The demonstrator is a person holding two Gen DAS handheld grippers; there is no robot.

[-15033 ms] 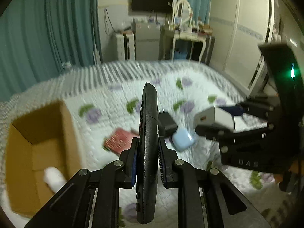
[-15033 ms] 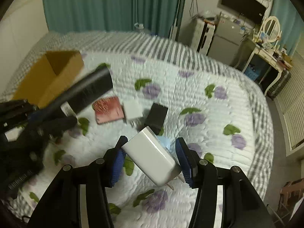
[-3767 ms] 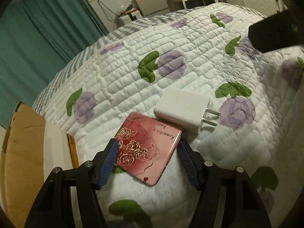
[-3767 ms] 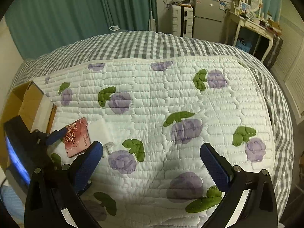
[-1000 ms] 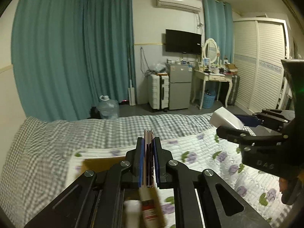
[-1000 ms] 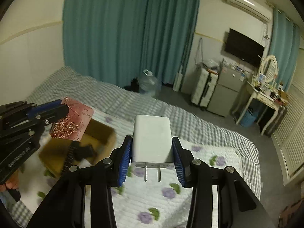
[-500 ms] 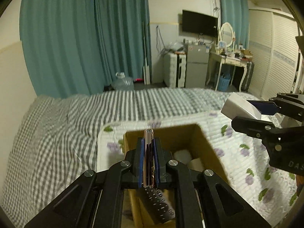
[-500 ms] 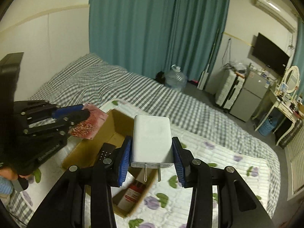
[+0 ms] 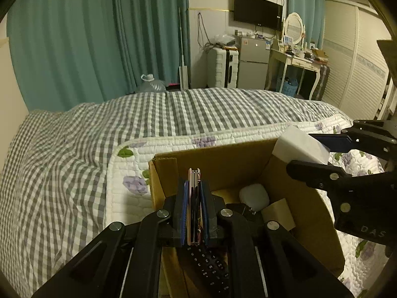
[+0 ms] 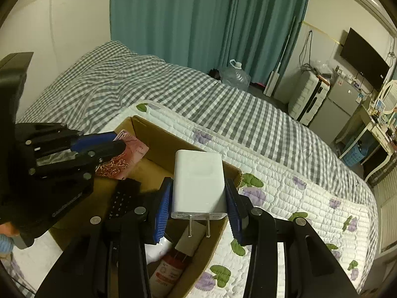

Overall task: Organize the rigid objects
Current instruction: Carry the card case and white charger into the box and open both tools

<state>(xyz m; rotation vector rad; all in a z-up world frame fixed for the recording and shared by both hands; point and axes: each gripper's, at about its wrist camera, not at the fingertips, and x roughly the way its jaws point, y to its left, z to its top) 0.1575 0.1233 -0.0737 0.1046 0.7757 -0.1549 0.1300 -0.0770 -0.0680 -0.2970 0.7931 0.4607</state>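
An open cardboard box (image 9: pixel 223 164) (image 10: pixel 161 136) sits on the flowered quilt. Over its left side my left gripper (image 9: pixel 194 186) (image 10: pixel 109 144) grips a thin pink rose-patterned case (image 9: pixel 194 198) (image 10: pixel 119 159) edge-on; its jaws are starting to open, the case still between the pads. Above the box's right wall my right gripper (image 10: pixel 198 198) (image 9: pixel 310 154) is shut on a white plug charger (image 10: pixel 198 181) (image 9: pixel 297 146), prongs toward the camera. Inside the box lie a black remote (image 9: pixel 208 265) (image 10: pixel 121 198), a white earbud case (image 9: pixel 254 196) and a red-labelled bottle (image 10: pixel 168 268).
The box stands near the quilt's (image 10: pixel 285 173) left edge, with grey checked bedding (image 9: pixel 62 161) beyond it. Teal curtains (image 9: pixel 99 37), a water jug (image 10: pixel 235 74), a white suitcase (image 9: pixel 223 67) and a desk (image 9: pixel 295 62) line the far wall.
Both grippers have come down and forward over the box with their loads. The box now fills the lower part of both views, and the charger hangs right above its right wall.
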